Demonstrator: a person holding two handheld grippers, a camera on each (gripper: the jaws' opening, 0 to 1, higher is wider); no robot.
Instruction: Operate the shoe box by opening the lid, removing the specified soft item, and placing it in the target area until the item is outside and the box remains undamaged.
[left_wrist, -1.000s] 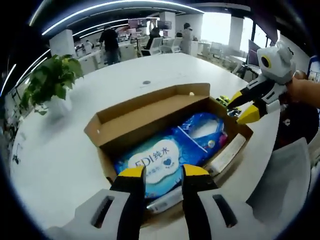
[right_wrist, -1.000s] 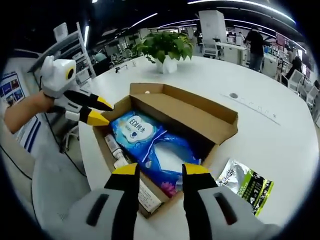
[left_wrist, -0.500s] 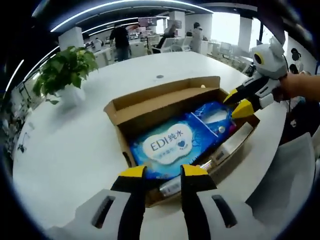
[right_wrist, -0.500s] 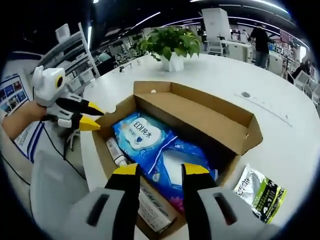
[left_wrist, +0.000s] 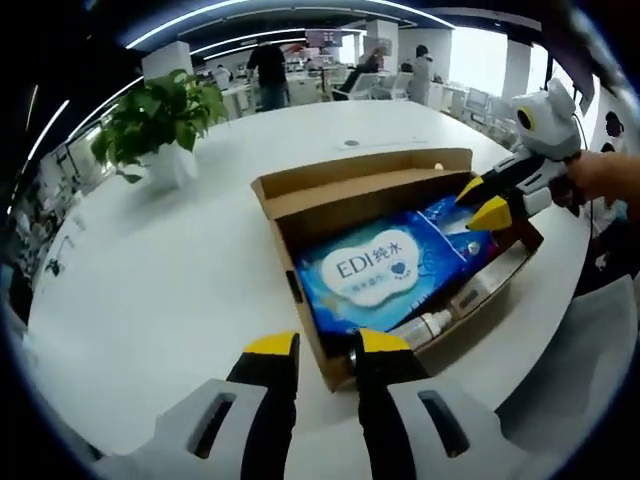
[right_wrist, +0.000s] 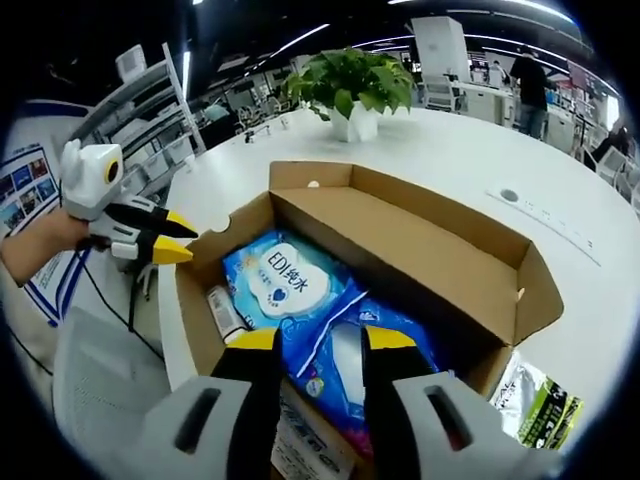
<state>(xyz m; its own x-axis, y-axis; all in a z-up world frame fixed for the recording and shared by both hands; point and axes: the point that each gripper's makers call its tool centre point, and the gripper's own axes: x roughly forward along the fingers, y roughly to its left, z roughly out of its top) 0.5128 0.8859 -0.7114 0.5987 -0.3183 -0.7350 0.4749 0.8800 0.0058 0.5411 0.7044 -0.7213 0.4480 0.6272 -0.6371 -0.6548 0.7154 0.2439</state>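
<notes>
Right gripper view: both tools (right_wrist: 311, 340) (left_wrist: 323, 344) gape empty over the open shoe box (right_wrist: 420, 250).

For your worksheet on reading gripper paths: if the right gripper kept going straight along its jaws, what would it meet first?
Most likely the blue wet wipes pack lying in the open shoe box: the right gripper has its open jaws over it. How far above it hangs is unclear.
</notes>
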